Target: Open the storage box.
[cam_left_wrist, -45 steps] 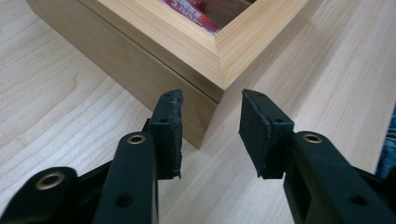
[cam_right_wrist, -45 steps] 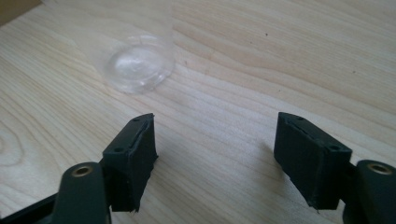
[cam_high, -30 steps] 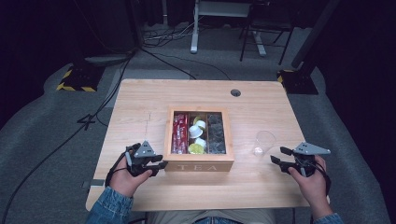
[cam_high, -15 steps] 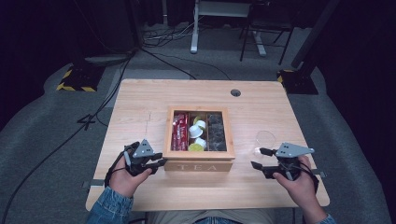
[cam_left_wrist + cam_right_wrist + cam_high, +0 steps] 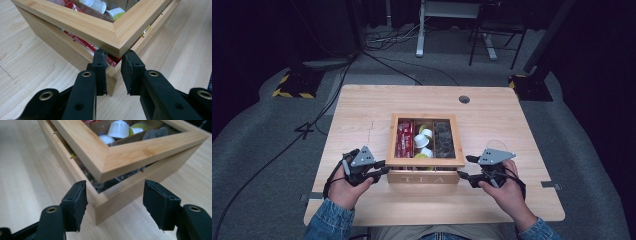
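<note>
A wooden tea box marked TEA stands in the middle of the table. Its windowed lid is tipped up a little off the front wall. Inside lie red packets, white capsules and dark bags. My left gripper is shut on the lid's front left corner. My right gripper is open, and its jaws have just been closing a little. The box's front right corner lies between them, untouched by the pads.
A clear cup's rim shows just behind the right gripper. A round cable hole sits at the table's far side. Beyond the table are cables, a striped base and desk legs on the floor.
My right hand has moved left from the table's right side to the box's front right corner. The left hand has stayed at the front left corner.
</note>
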The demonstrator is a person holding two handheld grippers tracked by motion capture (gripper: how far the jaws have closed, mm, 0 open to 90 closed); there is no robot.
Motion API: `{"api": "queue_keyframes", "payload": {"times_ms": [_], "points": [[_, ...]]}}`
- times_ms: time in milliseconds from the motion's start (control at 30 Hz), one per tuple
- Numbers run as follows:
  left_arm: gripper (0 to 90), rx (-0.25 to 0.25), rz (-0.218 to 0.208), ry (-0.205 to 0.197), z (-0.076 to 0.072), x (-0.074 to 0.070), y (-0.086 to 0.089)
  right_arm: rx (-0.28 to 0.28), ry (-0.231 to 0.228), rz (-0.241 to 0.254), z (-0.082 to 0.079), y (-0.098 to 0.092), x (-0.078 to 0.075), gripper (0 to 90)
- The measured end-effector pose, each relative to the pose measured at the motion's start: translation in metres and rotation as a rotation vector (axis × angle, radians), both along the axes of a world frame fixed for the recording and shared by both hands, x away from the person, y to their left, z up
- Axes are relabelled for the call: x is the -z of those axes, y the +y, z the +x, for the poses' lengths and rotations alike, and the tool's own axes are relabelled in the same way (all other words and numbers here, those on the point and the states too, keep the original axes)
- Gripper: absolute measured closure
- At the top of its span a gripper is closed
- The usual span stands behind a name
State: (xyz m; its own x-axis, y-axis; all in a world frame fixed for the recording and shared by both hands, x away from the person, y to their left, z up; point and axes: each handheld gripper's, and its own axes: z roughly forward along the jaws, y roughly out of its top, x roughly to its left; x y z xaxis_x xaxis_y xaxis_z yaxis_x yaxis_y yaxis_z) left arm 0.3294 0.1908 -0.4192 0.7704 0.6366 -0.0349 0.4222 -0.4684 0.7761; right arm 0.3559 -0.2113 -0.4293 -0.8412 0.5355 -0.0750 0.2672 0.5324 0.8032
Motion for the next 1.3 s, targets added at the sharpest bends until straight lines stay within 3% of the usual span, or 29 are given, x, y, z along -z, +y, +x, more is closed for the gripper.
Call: {"api": "queue_keyframes", "payload": {"times_ms": [233, 433, 567, 767, 1000, 1300], "points": [[75.0, -0.007, -0.012, -0.016, 0.002, -0.002, -0.001, 0.024, -0.078, -0.016, 0.007, 0.006, -0.010, 37.4], [74.7, -0.011, -0.023, -0.039, 0.004, -0.006, -0.001, 0.023, -0.109, -0.021, 0.007, 0.007, -0.016, 37.4], [67.9, -0.035, -0.023, -0.062, 0.004, -0.008, -0.001, 0.011, -0.130, -0.033, 0.008, 0.008, -0.021, 37.2], [49.1, -0.091, -0.057, -0.097, 0.006, -0.012, 0.002, -0.005, -0.151, -0.044, 0.010, 0.010, -0.030, 37.1], [43.5, -0.112, -0.067, -0.127, 0.009, -0.018, 0.005, -0.010, -0.187, -0.038, 0.015, 0.010, -0.045, 37.1], [38.1, -0.137, -0.041, -0.104, 0.017, -0.016, 0.011, -0.014, -0.224, -0.018, 0.030, 0.011, -0.071, 37.2]]}}
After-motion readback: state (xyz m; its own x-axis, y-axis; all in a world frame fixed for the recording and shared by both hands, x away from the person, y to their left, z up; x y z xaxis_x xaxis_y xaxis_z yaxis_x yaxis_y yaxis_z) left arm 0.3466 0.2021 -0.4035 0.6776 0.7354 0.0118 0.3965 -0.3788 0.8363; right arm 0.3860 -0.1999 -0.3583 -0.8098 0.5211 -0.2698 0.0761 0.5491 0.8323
